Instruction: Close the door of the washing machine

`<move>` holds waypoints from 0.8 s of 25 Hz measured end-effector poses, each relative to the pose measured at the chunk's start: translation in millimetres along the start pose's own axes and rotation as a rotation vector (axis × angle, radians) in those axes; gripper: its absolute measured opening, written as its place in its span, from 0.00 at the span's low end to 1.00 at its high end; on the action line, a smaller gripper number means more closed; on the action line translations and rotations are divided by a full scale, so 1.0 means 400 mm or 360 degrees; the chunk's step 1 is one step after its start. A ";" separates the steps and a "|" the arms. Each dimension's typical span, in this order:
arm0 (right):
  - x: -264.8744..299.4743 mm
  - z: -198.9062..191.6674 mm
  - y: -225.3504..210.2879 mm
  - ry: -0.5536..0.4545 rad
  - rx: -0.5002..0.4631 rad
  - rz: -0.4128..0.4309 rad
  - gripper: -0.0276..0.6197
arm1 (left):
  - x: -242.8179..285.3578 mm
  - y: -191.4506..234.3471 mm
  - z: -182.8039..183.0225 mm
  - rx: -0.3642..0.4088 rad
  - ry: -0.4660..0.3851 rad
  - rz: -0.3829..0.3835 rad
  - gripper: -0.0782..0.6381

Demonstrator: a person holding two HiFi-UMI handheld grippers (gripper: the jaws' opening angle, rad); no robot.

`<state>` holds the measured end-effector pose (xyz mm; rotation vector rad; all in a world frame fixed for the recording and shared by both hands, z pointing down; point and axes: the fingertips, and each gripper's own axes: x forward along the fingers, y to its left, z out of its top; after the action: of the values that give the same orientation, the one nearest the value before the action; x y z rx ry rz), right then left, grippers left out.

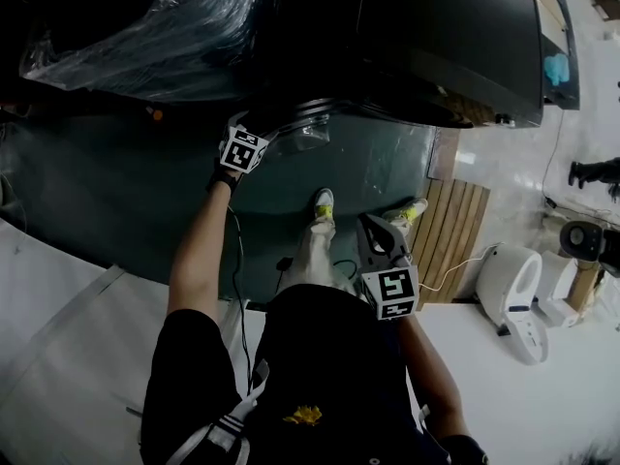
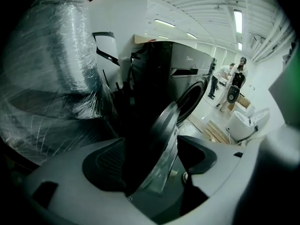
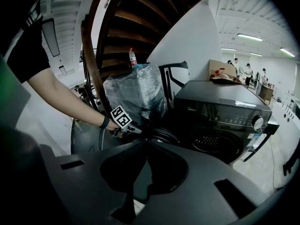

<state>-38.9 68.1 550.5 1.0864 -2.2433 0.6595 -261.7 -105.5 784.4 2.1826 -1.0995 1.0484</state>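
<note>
Black door [image 2: 164, 125] sits apparently clamped in left gripper [image 1: 271, 136], its hinge lost in shadow; right gripper [image 3: 140, 143] pinched shut.

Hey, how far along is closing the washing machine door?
Done: the left gripper grips the door by its rim. In hand: the door stands swung out, with the drum opening of the washing machine exposed. The right gripper is shut, empty, held back. Remaining: swing the door shut.

One washing machine [image 3: 220, 111], one door [image 2: 164, 139], two grippers [image 1: 276, 132] [image 1: 376, 229].
</note>
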 end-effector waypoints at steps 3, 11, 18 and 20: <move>-0.007 -0.003 -0.003 0.0005 0.0017 -0.0002 0.09 | 0.007 0.008 -0.014 -0.0057 -0.0002 0.0018 0.60; 0.011 -0.004 0.010 0.0012 0.0033 0.0031 0.09 | 0.010 0.045 -0.033 -0.0079 0.0025 0.0092 0.38; 0.006 0.000 0.005 0.0008 0.0029 0.0022 0.09 | 0.003 0.011 -0.050 -0.0096 0.0039 0.0063 0.38; 0.016 0.006 0.000 -0.0025 0.0037 0.0010 0.09 | -0.018 0.014 -0.035 -0.0081 0.0054 0.0067 0.37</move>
<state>-42.9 63.1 553.0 1.0996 -2.2584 0.6834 -275.1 -95.8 787.3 2.1032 -1.1489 1.0599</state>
